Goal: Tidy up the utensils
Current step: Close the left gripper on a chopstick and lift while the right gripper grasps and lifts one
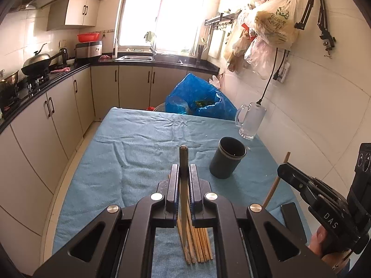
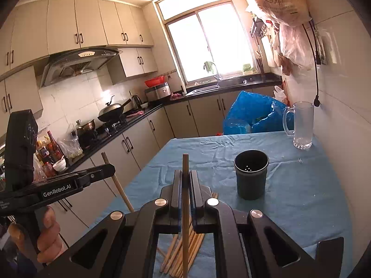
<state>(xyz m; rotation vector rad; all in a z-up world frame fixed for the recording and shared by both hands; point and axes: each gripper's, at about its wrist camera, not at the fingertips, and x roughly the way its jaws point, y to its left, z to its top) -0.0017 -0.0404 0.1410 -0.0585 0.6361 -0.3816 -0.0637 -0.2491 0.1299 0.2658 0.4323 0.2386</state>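
Note:
My left gripper [image 1: 184, 168] is shut on a single wooden chopstick [image 1: 183, 159] that stands upright between its fingers. My right gripper [image 2: 185, 173] is shut on another chopstick [image 2: 185, 166], also upright. Both hover above a pile of several wooden chopsticks [image 1: 199, 243] lying on the blue cloth; the pile also shows in the right wrist view [image 2: 183, 252]. A dark cylindrical utensil holder [image 1: 228, 157] stands upright and empty ahead to the right, and it shows in the right wrist view [image 2: 251, 173] too. The right gripper appears in the left wrist view [image 1: 281, 169] with its chopstick [image 1: 276, 180].
A clear glass mug [image 1: 250, 120] stands at the far right of the table [image 1: 139, 139], near the tiled wall. A blue plastic bag [image 1: 199, 99] sits beyond the table's far edge. Kitchen cabinets and a stove counter [image 1: 34, 85] run along the left. A dark flat object [image 1: 292, 220] lies near the right edge.

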